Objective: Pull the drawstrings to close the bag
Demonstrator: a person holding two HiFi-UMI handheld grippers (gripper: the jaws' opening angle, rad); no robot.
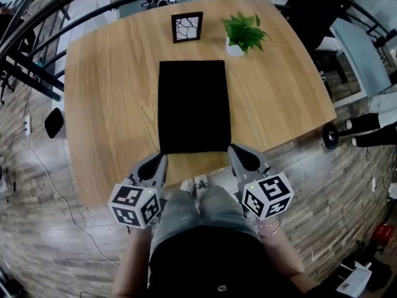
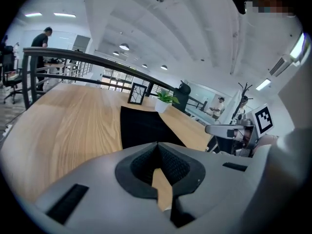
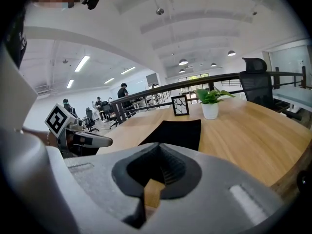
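Observation:
A flat black bag (image 1: 193, 106) lies in the middle of the wooden table (image 1: 105, 104), its near edge close to the table's front. It also shows as a dark rectangle ahead of the jaws, bag (image 2: 144, 126) and bag (image 3: 178, 133). I cannot make out any drawstrings. My left gripper (image 1: 162, 158) hovers at the bag's near left corner, jaws shut and empty (image 2: 157, 145). My right gripper (image 1: 232, 149) sits at the near right corner, likewise shut with nothing in it (image 3: 157, 146). Neither touches the bag.
Beyond the bag stand a black picture frame (image 1: 187, 27) and a small potted plant (image 1: 243, 35). A dark railing runs behind the table and an office chair (image 1: 313, 11) stands at its far right. My knees are just below the table's front edge.

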